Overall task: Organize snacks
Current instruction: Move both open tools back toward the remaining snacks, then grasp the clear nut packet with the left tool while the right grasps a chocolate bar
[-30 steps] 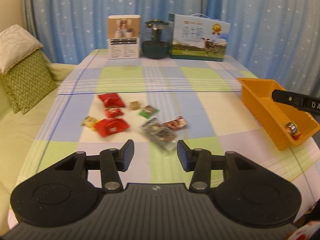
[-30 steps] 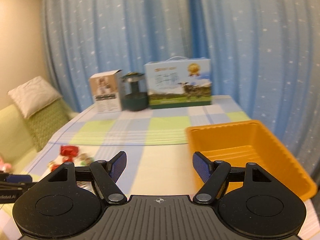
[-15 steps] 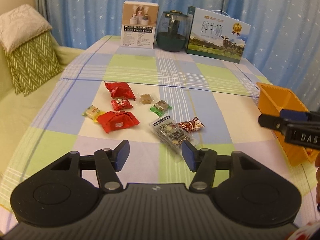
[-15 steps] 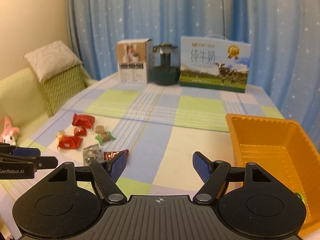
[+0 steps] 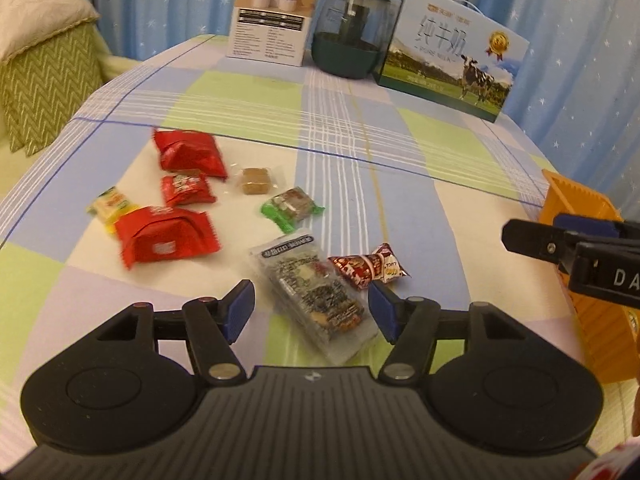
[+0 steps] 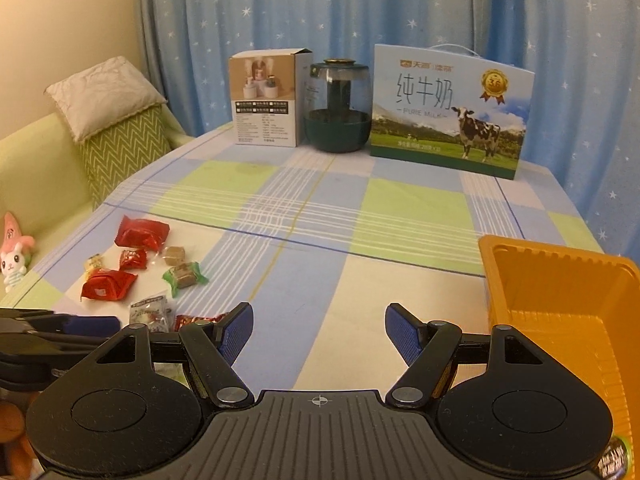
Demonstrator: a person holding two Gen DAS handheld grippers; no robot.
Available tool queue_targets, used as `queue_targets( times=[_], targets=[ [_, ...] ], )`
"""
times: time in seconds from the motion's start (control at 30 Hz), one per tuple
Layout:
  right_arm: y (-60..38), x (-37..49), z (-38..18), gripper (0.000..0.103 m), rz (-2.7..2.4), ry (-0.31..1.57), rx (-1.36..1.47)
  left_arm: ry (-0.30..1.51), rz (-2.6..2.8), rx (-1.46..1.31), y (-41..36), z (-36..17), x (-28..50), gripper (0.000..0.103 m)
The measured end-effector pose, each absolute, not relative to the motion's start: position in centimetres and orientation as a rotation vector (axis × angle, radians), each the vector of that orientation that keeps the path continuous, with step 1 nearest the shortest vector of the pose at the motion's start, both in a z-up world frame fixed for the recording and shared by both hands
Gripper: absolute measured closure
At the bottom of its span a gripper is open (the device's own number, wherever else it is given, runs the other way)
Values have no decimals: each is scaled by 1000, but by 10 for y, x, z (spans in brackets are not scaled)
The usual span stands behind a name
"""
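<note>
Several wrapped snacks lie loose on the checked tablecloth. My left gripper (image 5: 311, 307) is open, its fingers on either side of a clear packet of dark snack (image 5: 316, 296). A red-and-white candy (image 5: 368, 267) lies just right of it. Red packets (image 5: 166, 236), (image 5: 188, 152), a green candy (image 5: 290, 207) and a brown cube (image 5: 254, 180) lie beyond. My right gripper (image 6: 319, 330) is open and empty above the cloth, left of the orange tray (image 6: 560, 292). The tray also shows in the left wrist view (image 5: 580, 204).
At the table's far edge stand a white product box (image 6: 266, 104), a dark green glass jar (image 6: 337, 114) and a milk carton box (image 6: 448, 114). A sofa with cushions (image 6: 116, 120) is on the left. A wrapped snack lies in the tray's near corner (image 6: 614, 454).
My left gripper has moved forward and down, opened wider, and now straddles the clear packet. My right gripper has swung left, away from above the tray.
</note>
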State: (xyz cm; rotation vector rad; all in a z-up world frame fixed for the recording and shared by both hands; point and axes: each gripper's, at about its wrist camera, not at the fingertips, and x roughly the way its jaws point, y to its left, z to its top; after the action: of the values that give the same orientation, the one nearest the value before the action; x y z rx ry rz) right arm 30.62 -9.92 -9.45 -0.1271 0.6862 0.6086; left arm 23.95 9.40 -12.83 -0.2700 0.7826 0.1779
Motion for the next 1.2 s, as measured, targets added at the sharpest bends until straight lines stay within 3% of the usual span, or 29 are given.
queue_targets(
  times=[0.13,0.23,0.4,0.63,0.77,1.1,1.2],
  targets=[
    [-89,309,-96,30,647,684,-161,808,170,-200,90,-131,243,44],
    [-80,309,-99,30,705,681,-197,838,160,-171,97,-129,239,62],
    [-61,304,-108,30,837,666,-296,871,125,-103,116,-124,232,66],
    [-32,301,-131,31,932,646,-457,867,90,-130,133,-127,227,65],
    [-21,307,-143,42,950,644,-511,862,84,-141,135,-128,227,63],
    [-5,323,-154,50,1022,623,-484,842,84,-188,142,-129,231,53],
    [0,324,-154,59,1057,627,-464,838,87,-186,142,-129,232,53]
  ],
)
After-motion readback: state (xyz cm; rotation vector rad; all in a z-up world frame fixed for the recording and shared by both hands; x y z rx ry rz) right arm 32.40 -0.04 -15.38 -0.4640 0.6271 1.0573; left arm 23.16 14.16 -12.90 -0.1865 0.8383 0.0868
